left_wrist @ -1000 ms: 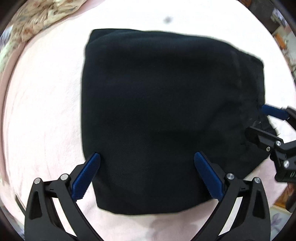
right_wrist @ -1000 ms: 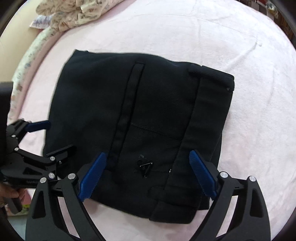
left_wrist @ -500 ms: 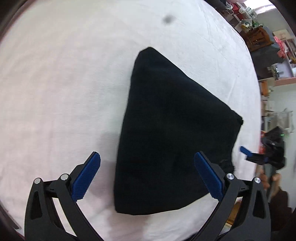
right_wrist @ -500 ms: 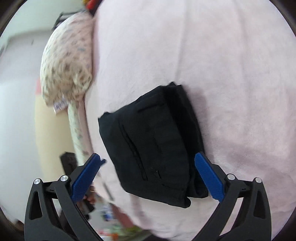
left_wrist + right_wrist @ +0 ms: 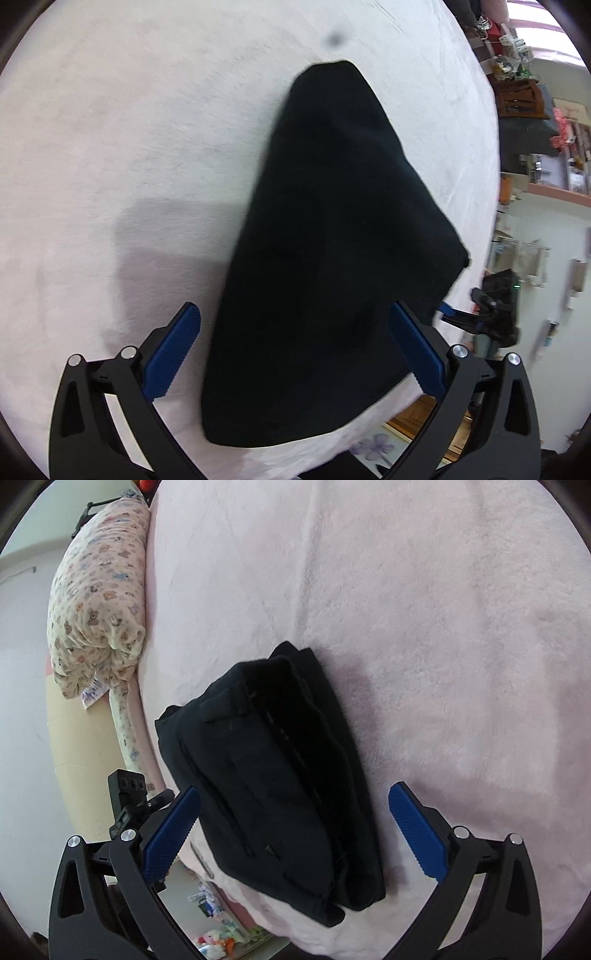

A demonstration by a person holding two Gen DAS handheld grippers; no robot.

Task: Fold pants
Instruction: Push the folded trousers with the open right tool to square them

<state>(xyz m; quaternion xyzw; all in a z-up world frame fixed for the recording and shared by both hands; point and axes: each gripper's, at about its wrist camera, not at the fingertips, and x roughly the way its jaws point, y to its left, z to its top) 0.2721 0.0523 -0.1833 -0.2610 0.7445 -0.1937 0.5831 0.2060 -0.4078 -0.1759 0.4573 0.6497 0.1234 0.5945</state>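
The black pants (image 5: pixel 328 258) lie folded into a compact stack on the pink bed cover (image 5: pixel 147 147). In the right wrist view the pants (image 5: pixel 273 782) show stacked layers and a waistband edge near the bed's front edge. My left gripper (image 5: pixel 295 354) is open and empty, held above the near end of the pants. My right gripper (image 5: pixel 295 834) is open and empty, also above the pants. The right gripper shows at the right in the left wrist view (image 5: pixel 480 314); the left gripper shows at the left in the right wrist view (image 5: pixel 133 794).
A floral pillow (image 5: pixel 96 602) lies at the bed's far left side. Shelves and furniture (image 5: pixel 535 129) stand beyond the bed's right edge. The bed edge (image 5: pixel 258 904) drops to the floor just below the pants.
Both grippers have pulled back and risen away from the folded pants and rotated. The pants look smaller and stay put on the bed.
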